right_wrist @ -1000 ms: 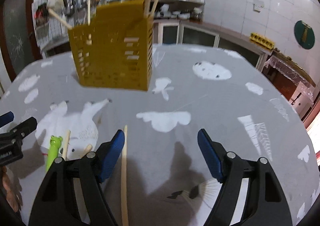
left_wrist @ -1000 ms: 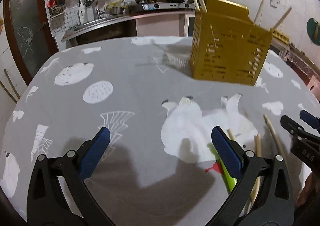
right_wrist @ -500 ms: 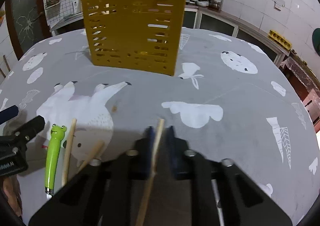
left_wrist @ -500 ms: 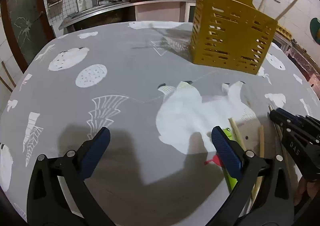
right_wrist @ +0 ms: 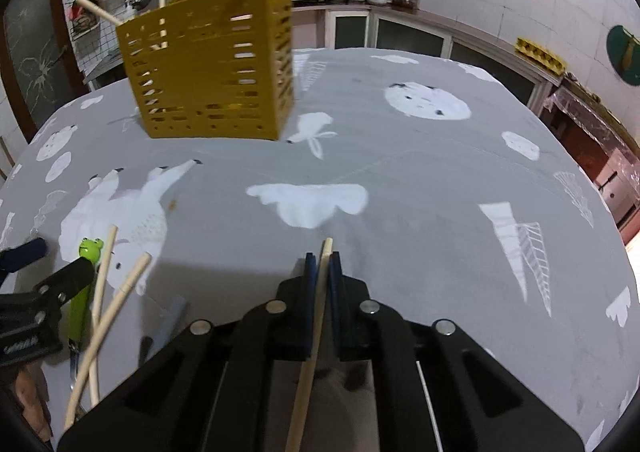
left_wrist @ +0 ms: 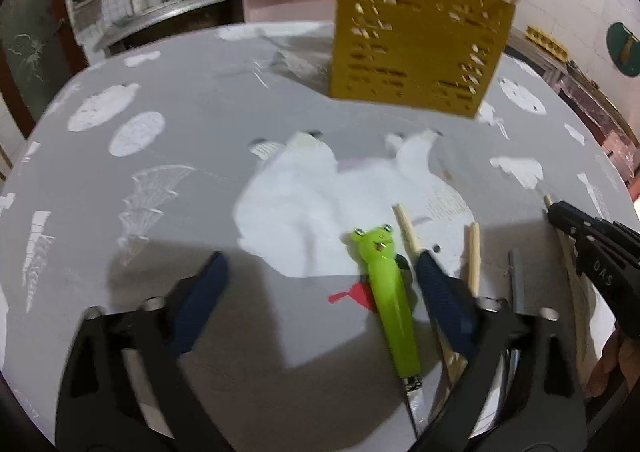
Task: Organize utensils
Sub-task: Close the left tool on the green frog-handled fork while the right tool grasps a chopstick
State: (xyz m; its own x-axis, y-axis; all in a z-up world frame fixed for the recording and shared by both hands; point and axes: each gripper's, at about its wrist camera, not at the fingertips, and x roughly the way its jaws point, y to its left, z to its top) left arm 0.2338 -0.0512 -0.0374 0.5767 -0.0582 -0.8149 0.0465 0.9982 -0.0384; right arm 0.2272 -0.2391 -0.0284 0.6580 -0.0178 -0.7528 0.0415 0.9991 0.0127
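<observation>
the right gripper (right_wrist: 319,266) has its jaws clenched on a chopstick (right_wrist: 310,352) whose long axis runs straight out along the fingers, tip poking just past them, and the yellow holder (right_wrist: 212,68) stands ahead and to the left of those jaws, well apart. the left gripper (left_wrist: 320,292) hangs with jaws released and empty; the frog-handled utensil (left_wrist: 390,292) lies between them by the right finger, seemingly flat on the cloth.

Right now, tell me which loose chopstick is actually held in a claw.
The chopstick clamped between the shut right claw. The other two chopsticks lie crossed on the tablecloth beside the green frog-handled utensil, untouched.
</observation>
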